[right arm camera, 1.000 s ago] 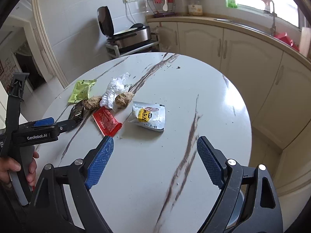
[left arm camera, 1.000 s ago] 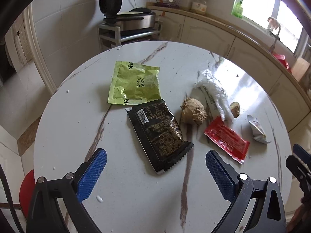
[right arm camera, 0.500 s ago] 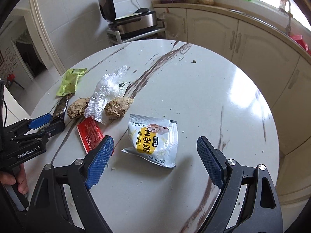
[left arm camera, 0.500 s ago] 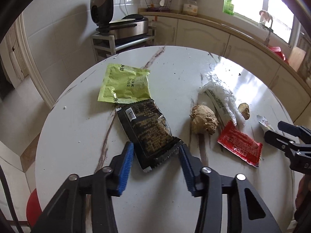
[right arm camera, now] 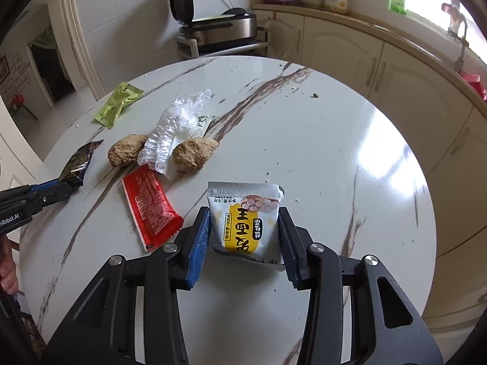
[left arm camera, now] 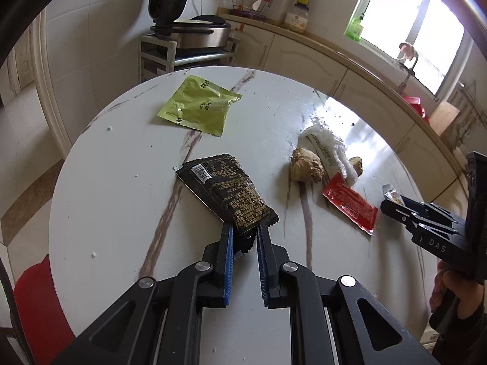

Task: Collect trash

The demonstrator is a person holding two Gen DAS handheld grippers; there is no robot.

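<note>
My left gripper [left arm camera: 245, 231] is shut on the near end of a black snack wrapper [left arm camera: 225, 187], which lies on the round marble table [left arm camera: 121, 213]. My right gripper [right arm camera: 244, 219] is closed around a white and yellow packet [right arm camera: 247, 219], its blue pads touching both sides. A red sachet [right arm camera: 150, 206], a crumpled clear plastic wrap [right arm camera: 173, 130], two brown lumps [right arm camera: 193, 153] [right arm camera: 126, 149] and a green packet [right arm camera: 118, 103] lie to the left. The green packet [left arm camera: 199, 106] is beyond the black wrapper in the left wrist view.
A metal rack with a cooker [right arm camera: 213, 30] stands behind the table. Cream cabinets and a counter [right arm camera: 380, 60] curve along the right. A red stool [left arm camera: 33, 301] sits at the lower left of the table.
My left gripper closed from wide open onto the black wrapper's end. My right gripper moved forward over the white and yellow packet and closed on it.
</note>
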